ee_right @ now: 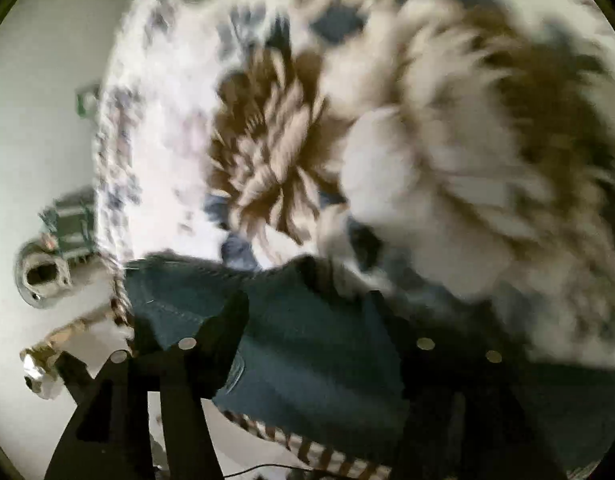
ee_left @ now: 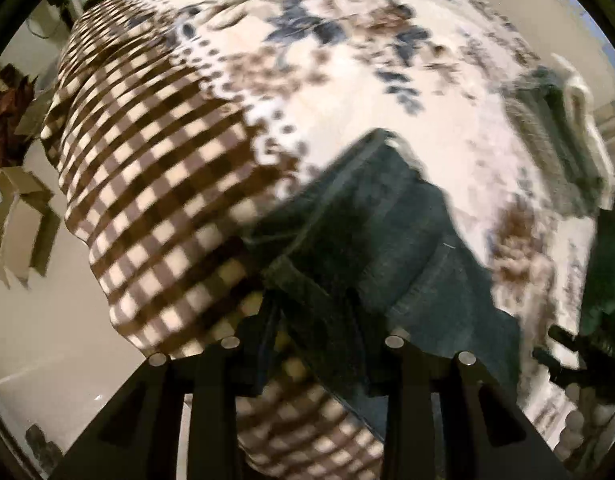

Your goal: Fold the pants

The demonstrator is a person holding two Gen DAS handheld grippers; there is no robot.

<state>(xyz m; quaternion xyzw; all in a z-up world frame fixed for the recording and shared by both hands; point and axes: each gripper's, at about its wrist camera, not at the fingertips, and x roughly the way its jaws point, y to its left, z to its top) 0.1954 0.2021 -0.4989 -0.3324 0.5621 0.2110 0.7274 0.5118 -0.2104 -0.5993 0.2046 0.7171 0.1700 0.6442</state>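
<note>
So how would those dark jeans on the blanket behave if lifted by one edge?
The jeans probably hang floppy: they already drape in soft folds. Thick seams suggest some weight. On the fuzzy blanket they likely drag rather than slide.

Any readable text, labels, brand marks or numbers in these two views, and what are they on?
None can be read.
Pants: no tag or brand lettering visible.
Blanket: checks and flowers only.
Boxes on the floor: a small white label, too small and blurred to read.

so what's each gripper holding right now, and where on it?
Left gripper pinches the dark pants at a bunched near edge. Right gripper is open above the pants, holding nothing.
</note>
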